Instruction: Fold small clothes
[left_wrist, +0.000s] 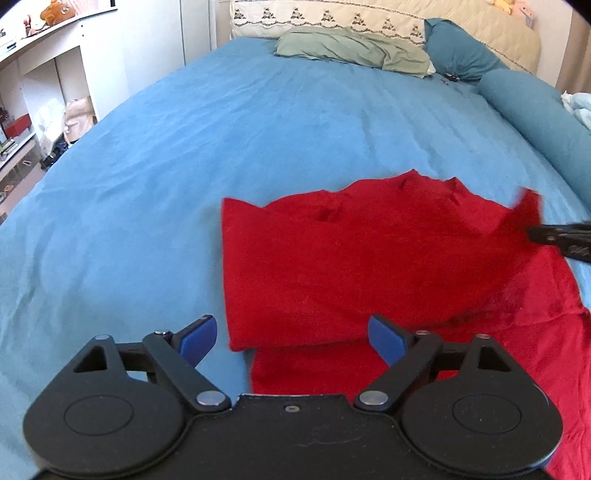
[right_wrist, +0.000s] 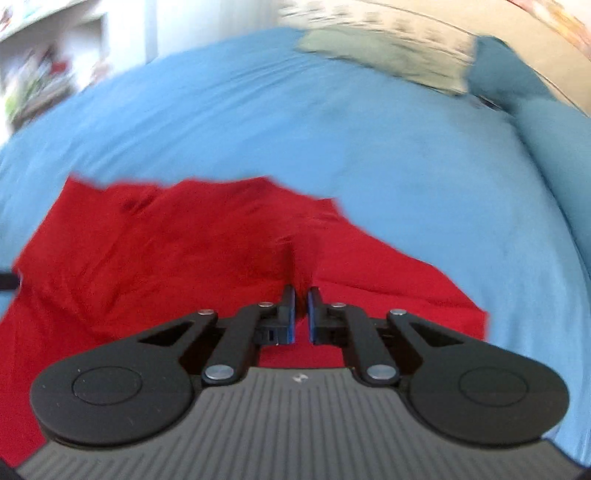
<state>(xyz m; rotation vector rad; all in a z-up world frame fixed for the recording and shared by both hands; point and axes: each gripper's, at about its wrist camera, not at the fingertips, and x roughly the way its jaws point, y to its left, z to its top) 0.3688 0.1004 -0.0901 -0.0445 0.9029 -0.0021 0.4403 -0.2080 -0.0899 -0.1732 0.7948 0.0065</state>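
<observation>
A red garment (left_wrist: 369, 258) lies partly folded on the blue bedspread (left_wrist: 221, 129). Its left part is folded over into a neat straight edge. My left gripper (left_wrist: 291, 338) is open and empty, low over the garment's near edge. My right gripper (right_wrist: 301, 301) is shut on a pinch of the red garment (right_wrist: 184, 251) and lifts a ridge of cloth. It also shows in the left wrist view (left_wrist: 532, 234) at the right, holding the garment's raised right side. The right wrist view is blurred by motion.
Pillows lie at the head of the bed: a green one (left_wrist: 351, 48), a cream patterned one (left_wrist: 325, 18) and a teal one (left_wrist: 458, 51). A teal bolster (left_wrist: 535, 122) runs along the right side. White shelves (left_wrist: 44, 74) stand to the left.
</observation>
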